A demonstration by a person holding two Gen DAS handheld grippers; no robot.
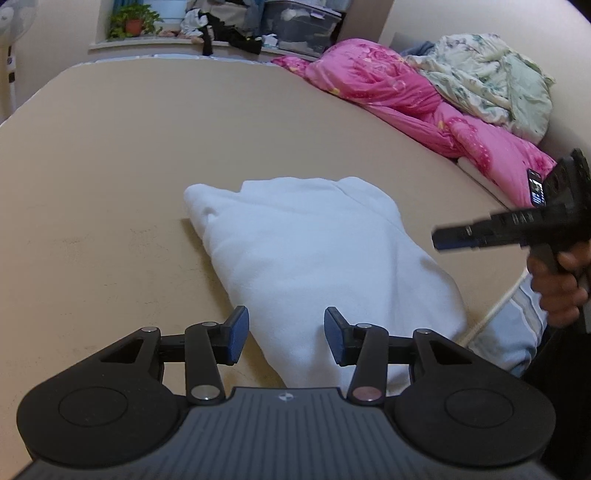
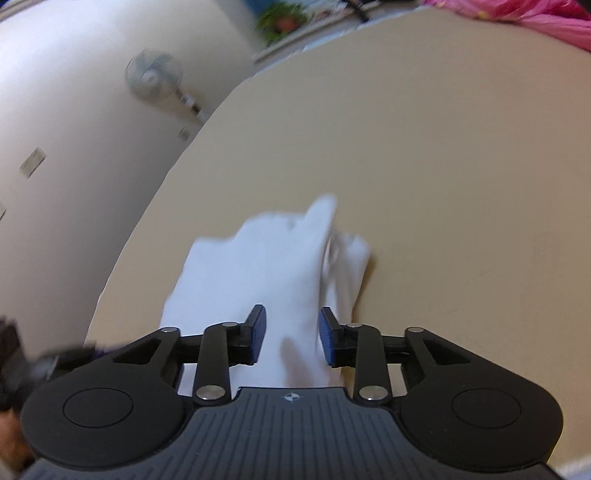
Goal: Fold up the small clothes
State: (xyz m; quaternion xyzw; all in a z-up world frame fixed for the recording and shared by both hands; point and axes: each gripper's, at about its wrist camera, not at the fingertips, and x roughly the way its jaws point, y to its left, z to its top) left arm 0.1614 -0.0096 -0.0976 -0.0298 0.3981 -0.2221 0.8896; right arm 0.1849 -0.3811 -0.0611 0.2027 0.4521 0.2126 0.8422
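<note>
A white garment (image 1: pixel 310 258) lies folded in a rough bundle on the tan bed surface (image 1: pixel 129 166). My left gripper (image 1: pixel 286 339) is open, its blue pads either side of the garment's near end, just above it. My right gripper (image 1: pixel 443 236) comes in from the right, a hand on its handle. In the right wrist view the right gripper (image 2: pixel 291 338) is open over the same white garment (image 2: pixel 273 266), which is blurred by motion. Whether either gripper touches the cloth cannot be told.
A pink quilt (image 1: pixel 406 96) and a pale floral blanket (image 1: pixel 487 74) are heaped along the far right. A sill with a potted plant (image 1: pixel 133 22), clothes and a storage box (image 1: pixel 303 26) is at the back. A fan (image 2: pixel 155 75) stands by the left wall.
</note>
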